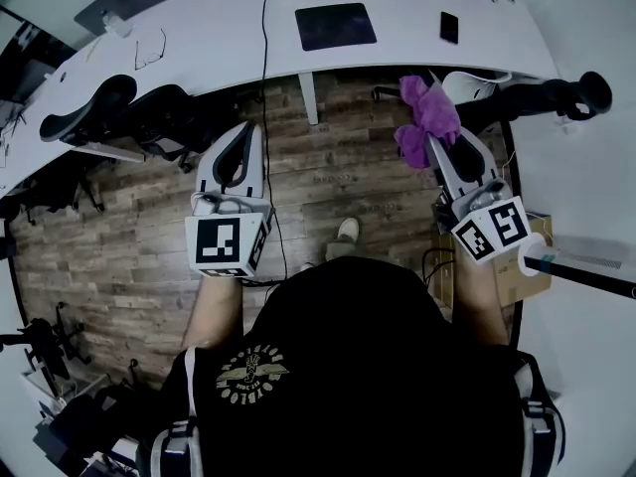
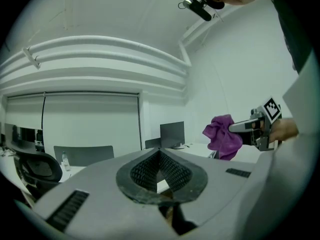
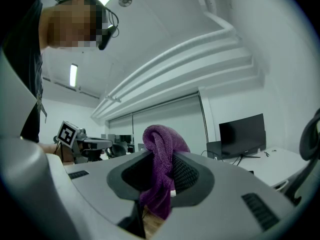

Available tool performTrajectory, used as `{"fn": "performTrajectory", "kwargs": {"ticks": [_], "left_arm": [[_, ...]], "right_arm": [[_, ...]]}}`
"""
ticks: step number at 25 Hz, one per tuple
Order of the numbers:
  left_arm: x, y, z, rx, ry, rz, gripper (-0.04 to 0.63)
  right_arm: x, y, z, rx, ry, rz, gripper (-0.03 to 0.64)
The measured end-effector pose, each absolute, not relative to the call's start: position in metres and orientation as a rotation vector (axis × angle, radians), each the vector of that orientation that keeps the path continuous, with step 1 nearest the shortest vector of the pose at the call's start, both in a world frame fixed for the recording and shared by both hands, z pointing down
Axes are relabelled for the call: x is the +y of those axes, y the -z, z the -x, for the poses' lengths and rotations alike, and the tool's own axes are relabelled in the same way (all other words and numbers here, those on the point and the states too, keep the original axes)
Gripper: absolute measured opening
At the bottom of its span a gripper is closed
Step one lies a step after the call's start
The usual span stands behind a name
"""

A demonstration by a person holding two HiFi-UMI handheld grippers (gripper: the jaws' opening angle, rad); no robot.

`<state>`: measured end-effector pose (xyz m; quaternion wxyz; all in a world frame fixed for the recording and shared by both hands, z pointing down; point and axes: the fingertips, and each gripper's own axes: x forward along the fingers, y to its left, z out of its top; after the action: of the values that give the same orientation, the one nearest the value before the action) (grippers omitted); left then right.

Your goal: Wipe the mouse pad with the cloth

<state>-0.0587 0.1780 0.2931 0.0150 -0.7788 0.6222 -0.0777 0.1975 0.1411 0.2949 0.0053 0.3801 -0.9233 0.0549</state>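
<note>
The dark mouse pad (image 1: 335, 25) lies flat on the white desk (image 1: 209, 43), far ahead of both grippers. My right gripper (image 1: 431, 139) is shut on a bunched purple cloth (image 1: 428, 109), held in the air over the floor just short of the desk's edge. In the right gripper view the cloth (image 3: 161, 146) bulges up and hangs down between the pads of that gripper (image 3: 162, 156). My left gripper (image 1: 244, 129) is held level to the left, shut with nothing in it (image 2: 160, 153). The left gripper view shows the cloth (image 2: 222, 135) off to its right.
A black phone (image 1: 449, 27) lies right of the pad, and a black cable (image 1: 264, 58) runs off the desk's edge. Black office chairs (image 1: 94, 112) stand at the left, another chair (image 1: 517, 97) at the right. A cardboard box (image 1: 522, 266) sits on the floor at my right.
</note>
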Motion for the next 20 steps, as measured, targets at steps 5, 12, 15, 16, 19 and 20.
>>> {"fn": "performTrajectory", "kwargs": {"ticks": [5, 12, 15, 16, 19, 20], "left_arm": [[0.152, -0.282, 0.049, 1.952, 0.247, 2.373, 0.003], [0.124, -0.269, 0.032, 1.986, 0.228, 2.291, 0.003], [0.117, -0.266, 0.028, 2.001, 0.235, 2.27, 0.003], [0.116, -0.266, 0.027, 2.004, 0.24, 2.266, 0.002], [0.114, -0.268, 0.026, 2.02, 0.254, 2.256, 0.002], [0.114, -0.269, 0.026, 2.028, 0.254, 2.254, 0.002]], "right_arm": [[0.112, -0.29, -0.213, -2.923, -0.163, -1.175, 0.103], [0.069, -0.286, -0.239, -2.968, -0.161, -1.142, 0.103], [0.053, -0.284, -0.248, -2.982, -0.161, -1.145, 0.104], [0.049, -0.283, -0.25, -2.986, -0.161, -1.146, 0.104], [0.042, -0.283, -0.255, -2.993, -0.163, -1.136, 0.104], [0.04, -0.284, -0.256, -2.994, -0.166, -1.13, 0.104]]}}
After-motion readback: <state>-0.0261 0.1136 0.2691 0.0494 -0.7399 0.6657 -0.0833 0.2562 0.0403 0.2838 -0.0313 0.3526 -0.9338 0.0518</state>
